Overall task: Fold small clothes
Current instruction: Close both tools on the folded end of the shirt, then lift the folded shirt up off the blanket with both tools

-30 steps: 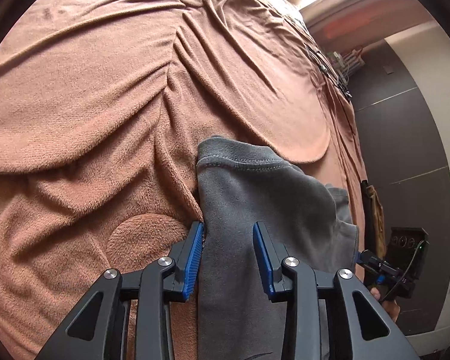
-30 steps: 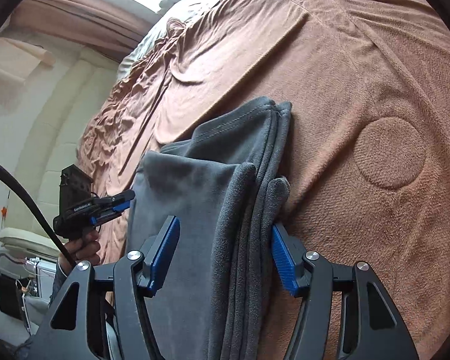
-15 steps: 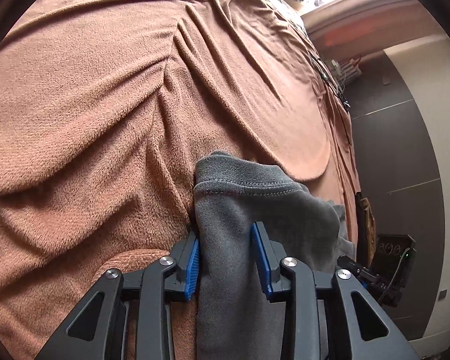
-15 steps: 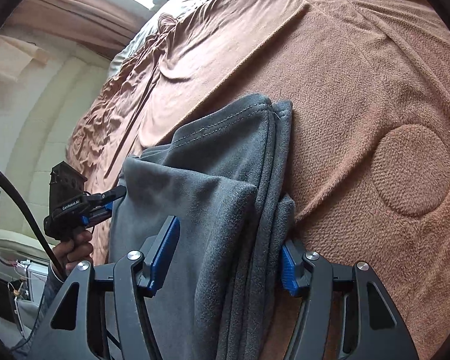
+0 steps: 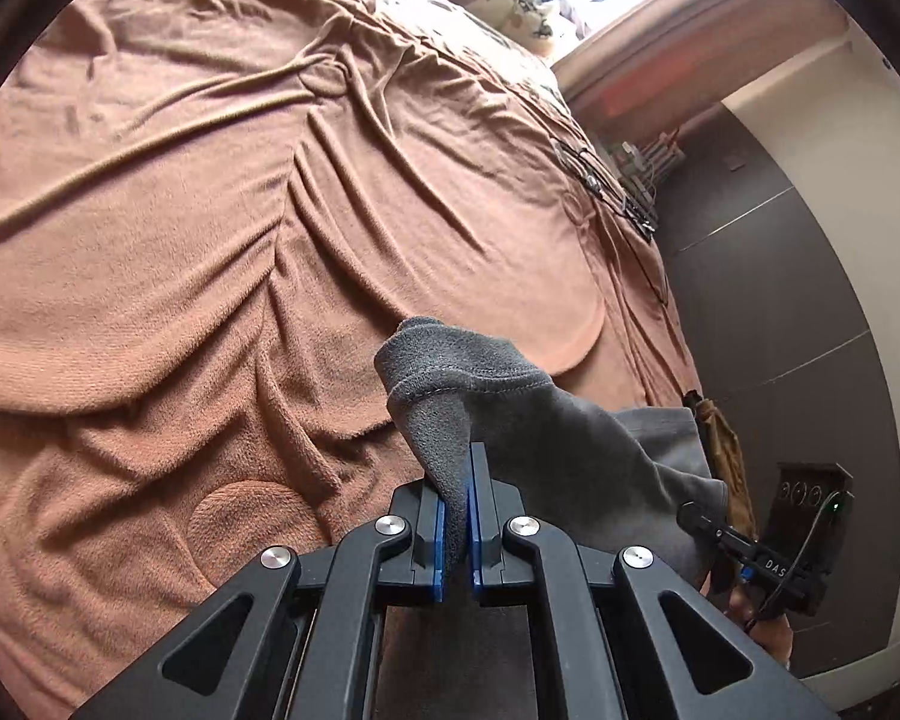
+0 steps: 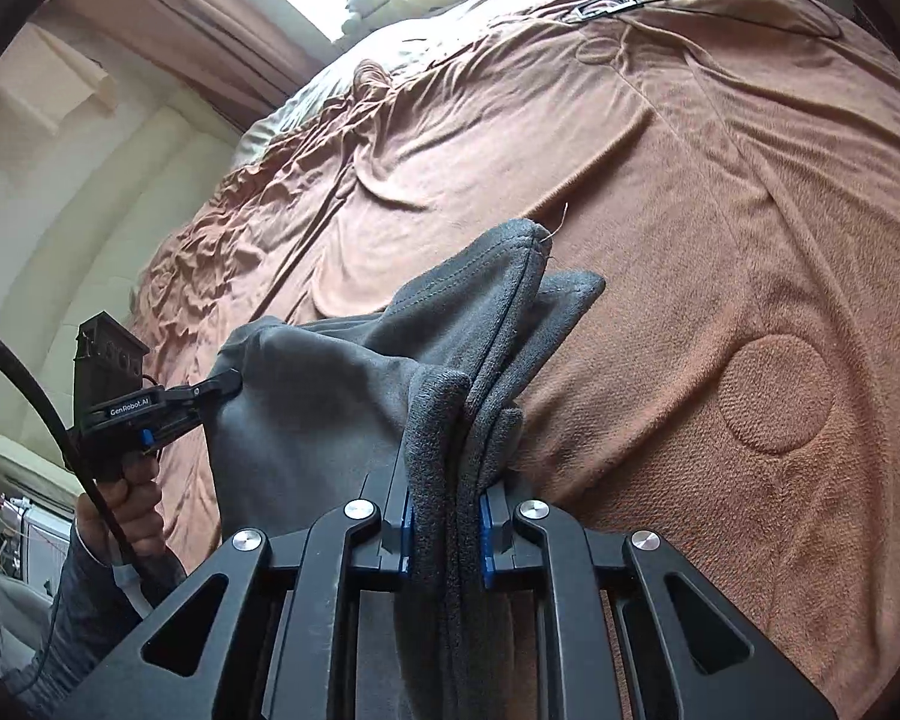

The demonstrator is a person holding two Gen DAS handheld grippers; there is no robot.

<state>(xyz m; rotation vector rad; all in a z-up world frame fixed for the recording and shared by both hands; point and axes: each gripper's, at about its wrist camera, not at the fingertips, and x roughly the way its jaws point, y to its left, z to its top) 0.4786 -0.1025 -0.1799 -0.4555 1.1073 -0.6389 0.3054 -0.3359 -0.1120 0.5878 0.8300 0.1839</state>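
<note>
Bed (image 5: 150, 276) covered by a wrinkled brown fleece blanket (image 6: 720, 228) with embossed circles; nothing lying on it near the garment. Far end: stuffed toys (image 5: 528, 6) by a bright window; black cables (image 5: 606, 186) along the blanket's right edge in the left wrist view. Dark wall panels (image 5: 768, 312) on that side; cream wall and curtain on the other side in the right wrist view.

Grey fleece garment (image 5: 510, 414), folded in layers, is pulled up off the blanket and spans between both tools.

Left hand-held gripper (image 5: 457, 516): jaws have just been closing, now clenched on one edge of the garment, a hemmed corner sticking out above the blue pads. It angles downward toward the bed. Seen from the right wrist view (image 6: 222, 387), its tip bites the garment's far edge; a hand (image 6: 123, 510) in a dark sleeve wraps the handle, black cable trailing off it.

Right hand-held gripper (image 6: 447, 534): jaws also just closing, now clamped on a thick multi-layer stack of the same garment, also tilted down. In the left wrist view only its body shows at far right; its fingertips are hidden behind cloth.

Readable: "GenRobot.AI" on the left tool's body; "DAS" partly visible on the right one.
</note>
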